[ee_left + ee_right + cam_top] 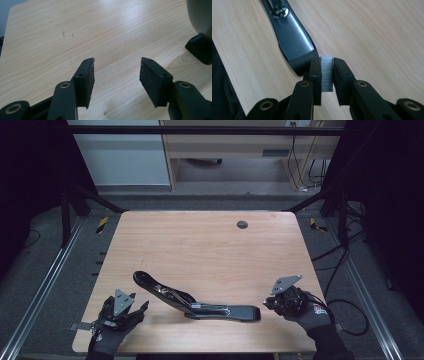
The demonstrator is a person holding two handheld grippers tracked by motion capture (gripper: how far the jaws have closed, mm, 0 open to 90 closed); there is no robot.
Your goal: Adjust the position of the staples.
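While right tongs point(327, 72) pinch staples point(327, 73), stapler point(200, 301) gapes.

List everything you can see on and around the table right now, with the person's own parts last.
stapler: 1, black, opened out flat on the table's near half, between the two claws.
strip of staples: 1, silver-grey, clamped between the right claw's pads, just off the stapler's end.
table: 1, light wood, with a dark round grommet near its far edge.
cabinets: pale, on the floor beyond the table.
cables: black, on the floor to the right.
left claw: 1, black, jaws apart and empty over bare wood, near left corner.
right claw: 1, black, near right edge.
gloved hands: 2, dark gloves, one on each claw.
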